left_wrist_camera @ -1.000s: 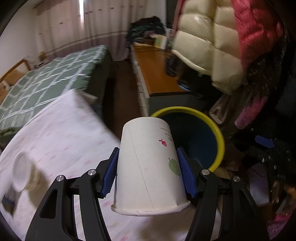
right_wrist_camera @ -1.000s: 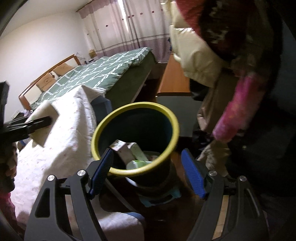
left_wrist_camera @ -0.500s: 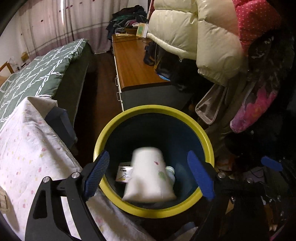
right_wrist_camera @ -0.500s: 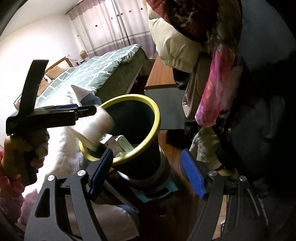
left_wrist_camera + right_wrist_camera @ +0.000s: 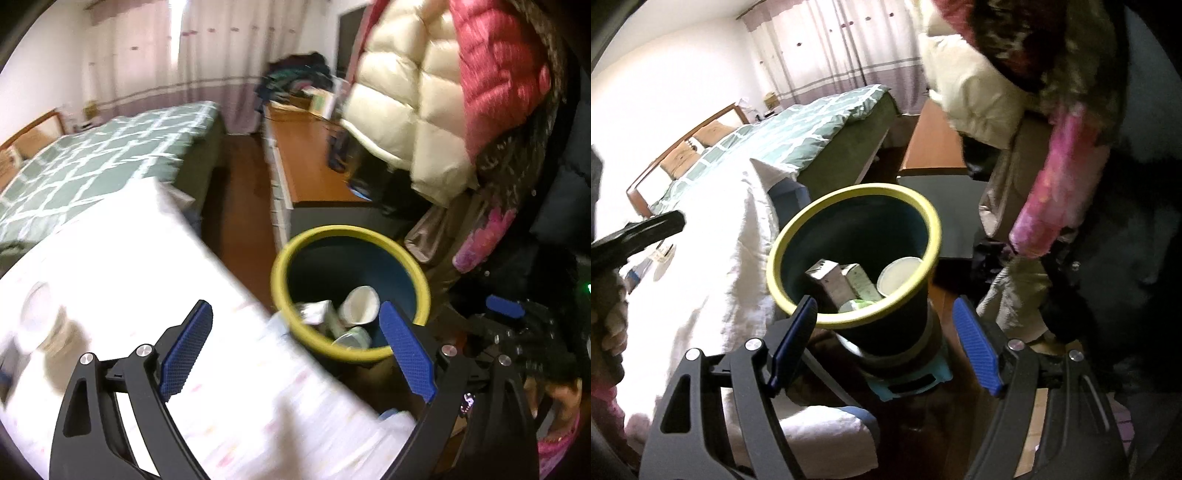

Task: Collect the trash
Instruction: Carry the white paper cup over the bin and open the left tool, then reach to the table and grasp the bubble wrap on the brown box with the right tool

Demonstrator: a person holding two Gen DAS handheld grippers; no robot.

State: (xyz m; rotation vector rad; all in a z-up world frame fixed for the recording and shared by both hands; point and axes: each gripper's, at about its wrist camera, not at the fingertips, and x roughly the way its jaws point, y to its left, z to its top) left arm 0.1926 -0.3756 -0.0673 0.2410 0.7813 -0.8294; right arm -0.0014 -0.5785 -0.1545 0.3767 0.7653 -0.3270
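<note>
A dark blue trash bin with a yellow rim (image 5: pixel 402 251) (image 5: pixel 849 199) stands on the floor beside a table with a white cloth (image 5: pixel 166 295) (image 5: pixel 713 266). The white paper cup (image 5: pixel 360 304) (image 5: pixel 899 275) lies inside the bin with a box (image 5: pixel 831 284) and other trash. My left gripper (image 5: pixel 295 350) is open and empty over the table edge, left of the bin. My right gripper (image 5: pixel 882 345) is open and empty, its fingers on either side of the bin's near wall. A white lid-like object (image 5: pixel 35 321) rests on the cloth at far left.
A bed with a green checked cover (image 5: pixel 103 162) (image 5: pixel 812 125) lies behind. A wooden cabinet (image 5: pixel 310 166) stands behind the bin. Puffy jackets (image 5: pixel 424 92) hang close over the bin at right. Dark wooden floor runs between the bed and the cabinet.
My left gripper carried the paper cup over the bin, opened and dropped it in. It has since pulled back left over the table. The right gripper stayed open by the bin.
</note>
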